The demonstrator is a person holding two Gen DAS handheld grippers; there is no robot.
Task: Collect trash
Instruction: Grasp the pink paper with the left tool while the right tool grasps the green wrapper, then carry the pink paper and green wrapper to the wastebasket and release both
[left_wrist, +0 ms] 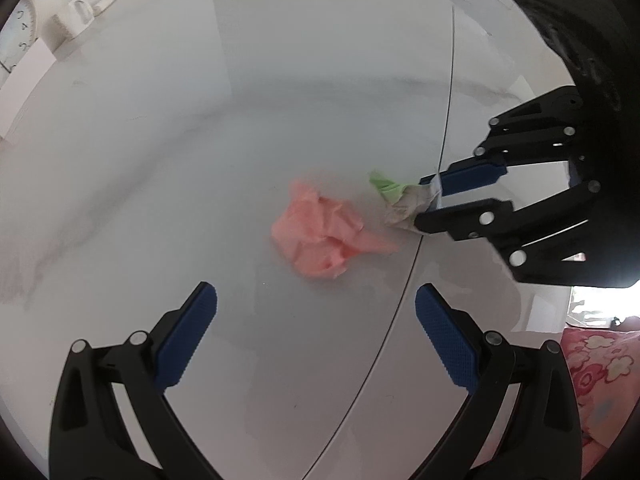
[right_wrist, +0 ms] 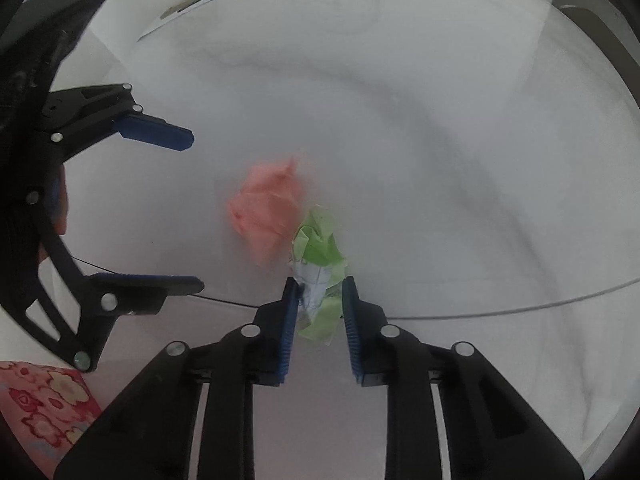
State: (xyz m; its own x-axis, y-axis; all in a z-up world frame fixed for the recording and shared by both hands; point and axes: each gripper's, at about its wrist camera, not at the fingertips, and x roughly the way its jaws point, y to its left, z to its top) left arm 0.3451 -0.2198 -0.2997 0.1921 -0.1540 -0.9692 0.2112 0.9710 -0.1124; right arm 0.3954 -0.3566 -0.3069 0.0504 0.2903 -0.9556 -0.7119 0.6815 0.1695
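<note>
Right gripper clamped on the green-white paper wad, which sits on the white table: grasp step done, lift comes next. Left gripper, jaws wide apart, hangs short of the pink wad; it needs to descend and straddle before closing.

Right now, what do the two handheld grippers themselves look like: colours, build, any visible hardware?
Both match. The left gripper and right gripper have matte black plastic linkage arms joined by round silver rivets or pins. Each finger carries a long blue pad with a fine ribbed, knurled texture. A bulky black housing sits behind the linkages. No cables or printed markings are visible, and no sleeve can be made out.
</note>
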